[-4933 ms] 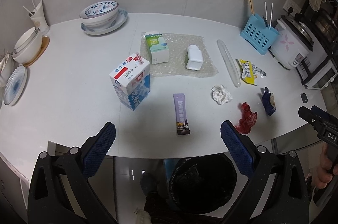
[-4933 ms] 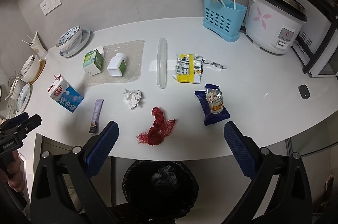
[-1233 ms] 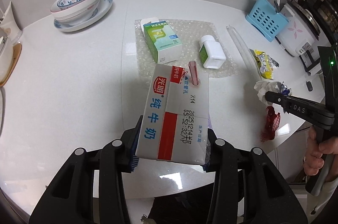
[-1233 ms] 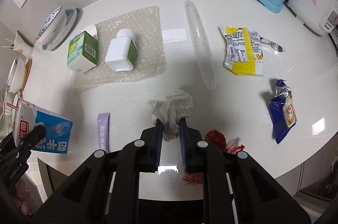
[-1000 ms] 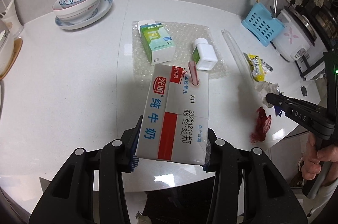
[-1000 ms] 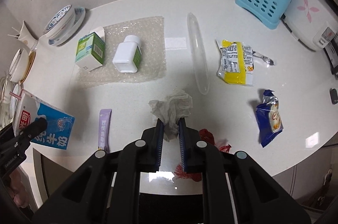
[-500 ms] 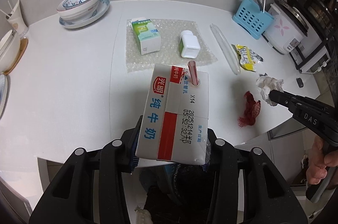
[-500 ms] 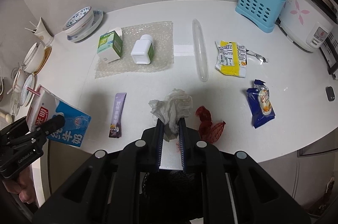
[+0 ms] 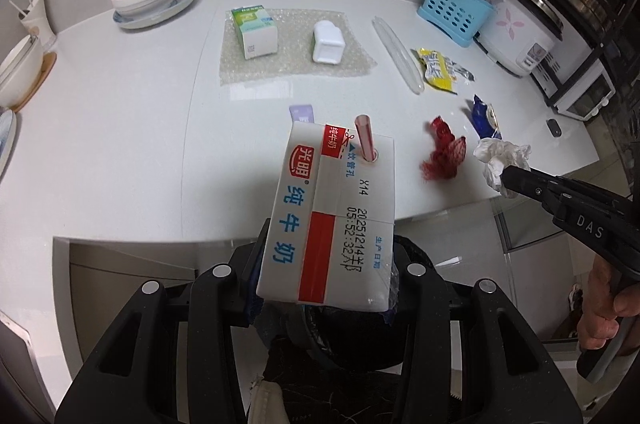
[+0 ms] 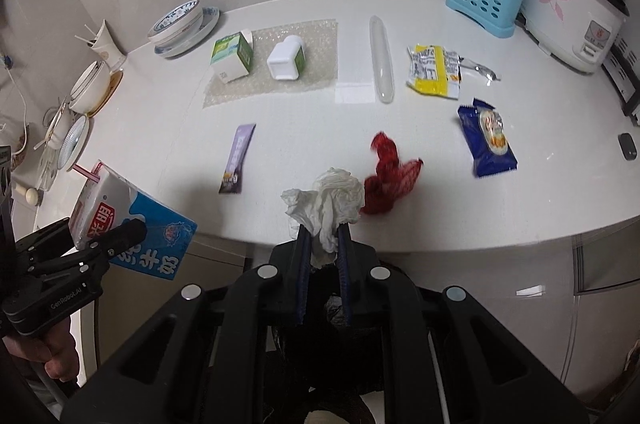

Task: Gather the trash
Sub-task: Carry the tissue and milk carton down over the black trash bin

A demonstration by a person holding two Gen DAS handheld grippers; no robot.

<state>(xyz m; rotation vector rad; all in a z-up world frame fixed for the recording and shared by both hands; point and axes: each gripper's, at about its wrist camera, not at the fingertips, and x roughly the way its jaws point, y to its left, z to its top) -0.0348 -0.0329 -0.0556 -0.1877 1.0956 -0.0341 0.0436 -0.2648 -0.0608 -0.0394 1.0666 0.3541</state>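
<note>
Holding the milk carton [image 9: 332, 220] in our left tongs [image 9: 322, 276], we clench crumpled tissue [image 10: 330, 202] in the right tongs [image 10: 323, 244], both above a black bin [image 9: 356, 344].

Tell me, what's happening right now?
Left gripper jaws clamped on milk carton. Right gripper shut on crumpled tissue. Both over black bin. Nothing in the way.
</note>
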